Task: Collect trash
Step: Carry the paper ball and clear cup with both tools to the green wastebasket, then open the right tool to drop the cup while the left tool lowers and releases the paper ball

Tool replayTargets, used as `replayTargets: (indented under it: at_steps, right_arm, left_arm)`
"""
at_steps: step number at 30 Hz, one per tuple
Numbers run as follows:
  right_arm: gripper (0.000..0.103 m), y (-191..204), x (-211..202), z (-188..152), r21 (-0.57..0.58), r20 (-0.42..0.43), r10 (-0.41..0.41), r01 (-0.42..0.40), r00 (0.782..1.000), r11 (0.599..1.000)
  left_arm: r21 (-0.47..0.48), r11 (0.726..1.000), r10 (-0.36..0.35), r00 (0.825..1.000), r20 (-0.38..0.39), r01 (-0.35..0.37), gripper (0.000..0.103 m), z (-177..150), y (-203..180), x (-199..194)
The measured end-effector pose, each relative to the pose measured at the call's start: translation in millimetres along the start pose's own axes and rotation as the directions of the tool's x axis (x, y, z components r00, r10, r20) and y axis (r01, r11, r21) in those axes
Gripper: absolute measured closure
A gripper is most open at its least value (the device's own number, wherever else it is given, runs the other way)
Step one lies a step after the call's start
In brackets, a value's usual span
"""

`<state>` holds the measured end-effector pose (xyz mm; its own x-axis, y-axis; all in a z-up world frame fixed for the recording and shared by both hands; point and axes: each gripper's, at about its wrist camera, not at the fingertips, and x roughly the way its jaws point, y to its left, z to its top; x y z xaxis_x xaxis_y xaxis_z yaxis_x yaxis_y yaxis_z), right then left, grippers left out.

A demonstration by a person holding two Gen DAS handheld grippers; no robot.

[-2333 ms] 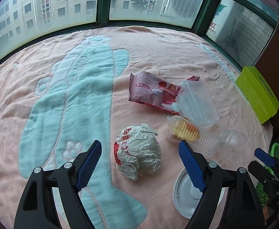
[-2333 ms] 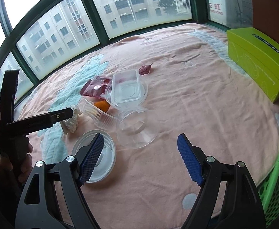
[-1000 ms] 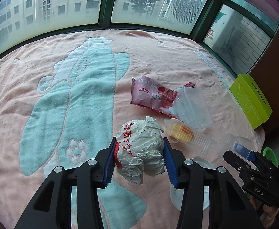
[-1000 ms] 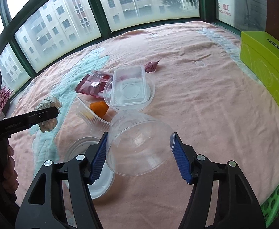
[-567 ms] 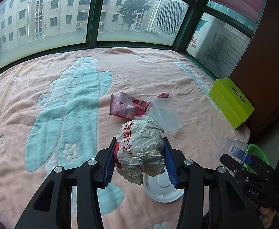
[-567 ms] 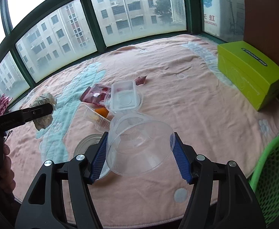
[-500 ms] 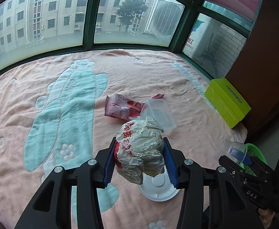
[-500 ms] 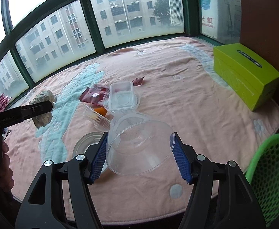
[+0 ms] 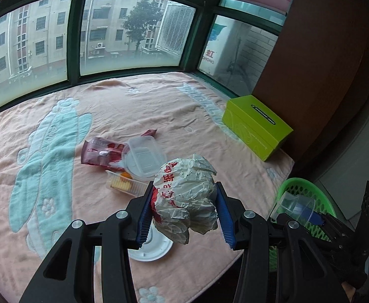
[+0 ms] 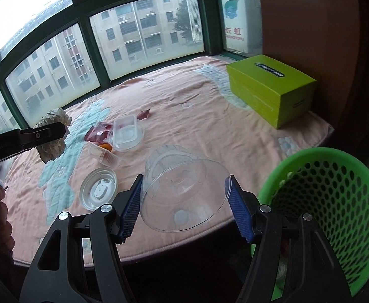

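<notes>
Your left tongs clench the crumpled white paper wrapper, hiding part of the white round lid | your right tongs grip the clear plastic cup beside the green mesh basket, its bottom cut off.

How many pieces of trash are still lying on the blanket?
5, possibly more hidden: pink wrapper, small red sachet, clear rectangular container on a round lid, ribbed tray holding orange food, white round lid.
</notes>
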<state>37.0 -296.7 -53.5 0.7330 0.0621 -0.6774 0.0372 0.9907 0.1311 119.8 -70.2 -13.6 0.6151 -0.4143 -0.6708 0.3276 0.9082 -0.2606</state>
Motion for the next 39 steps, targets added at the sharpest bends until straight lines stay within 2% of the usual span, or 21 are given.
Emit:
replayTargets:
  at_steps: [20,35,39]
  right_arm:
    - [0.039,-101,-46,-23,0.153,0.007,-0.193,0.190,0.981,0.970]
    - [0.037,-159,-52,-29,0.219,-0.020,-0.302,0.299,0.953,0.929]
    - [0.032,-167,-56,-30,0.231,-0.013,-0.315,0.310,0.949,0.922]
  left_arm:
    - [0.123,0.983,-0.130,0.991,-0.035,0.133,0.058,-2,-97,13]
    - [0.177,0.967,-0.175,0.982,-0.070,0.185,0.058,-4,-135,27]
    - [0.186,0.963,-0.181,0.980,-0.087,0.195,0.058,-6,-143,32]
